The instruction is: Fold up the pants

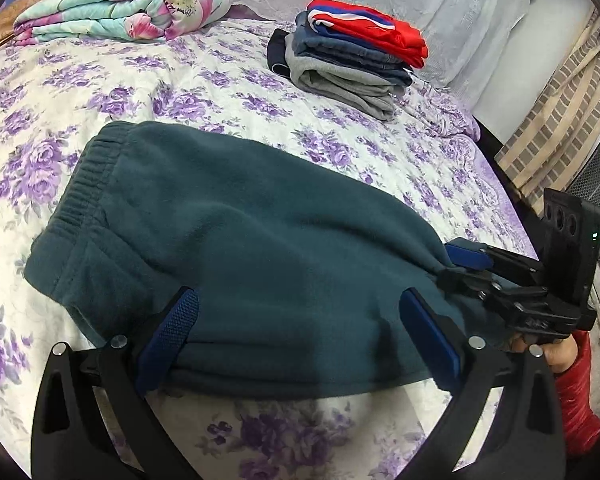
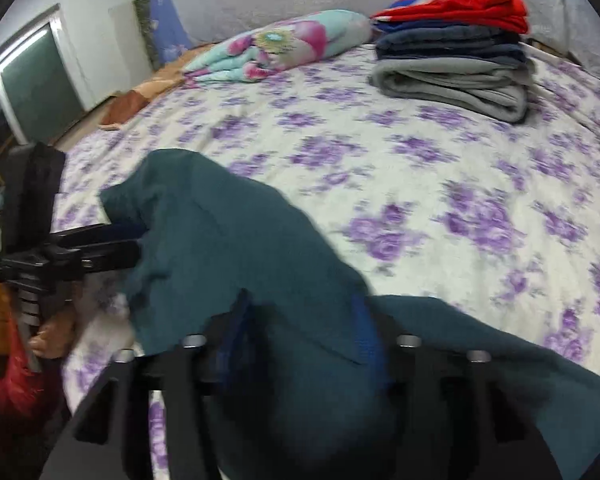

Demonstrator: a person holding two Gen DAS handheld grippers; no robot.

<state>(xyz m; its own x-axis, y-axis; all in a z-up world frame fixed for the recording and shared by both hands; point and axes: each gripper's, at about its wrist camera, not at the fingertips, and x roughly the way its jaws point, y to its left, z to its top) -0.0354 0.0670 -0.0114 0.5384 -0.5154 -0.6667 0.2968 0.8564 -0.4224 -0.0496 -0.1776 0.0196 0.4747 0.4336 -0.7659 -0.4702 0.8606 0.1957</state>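
Teal fleece pants [image 1: 236, 240] lie on the bed [image 1: 220, 84], partly folded, elastic waistband at the far left in the left wrist view, cloth running w/ a bulge toward the near right. Near edge of the pants hangs a bit off the bedspread, held up by both grippers.

Left gripper [image 1: 300, 344]: blue-padded fingers [image 1: 172, 336] wide apart, one each side of the near fold of the pants; the cloth drapes over between them, not pinched. In the right wrist view the same gripper [image 2: 128, 244] shows at far left, its fingertips against the pants' edge, person's hand visible under it w/ a red sleeve.

Right gripper [image 2: 300, 340]: fingers close together, pants bunched between the blue pads & spilling over both sides — looks clamped on the cloth, tho that view is blurred. In the left wrist view it [image 1: 456, 268] sits at the right end of the pants, fingers together on the bunched corner.

Further back on the bed: stack of folded clothes [image 1: 348, 60], grey at bottom, dark blue in the middle, red w/ blue-white stripes on top. Well apart from it, to its left, a folded floral blanket [image 1: 128, 12] in pink & mint. Bedspread is white w/ purple flowers.
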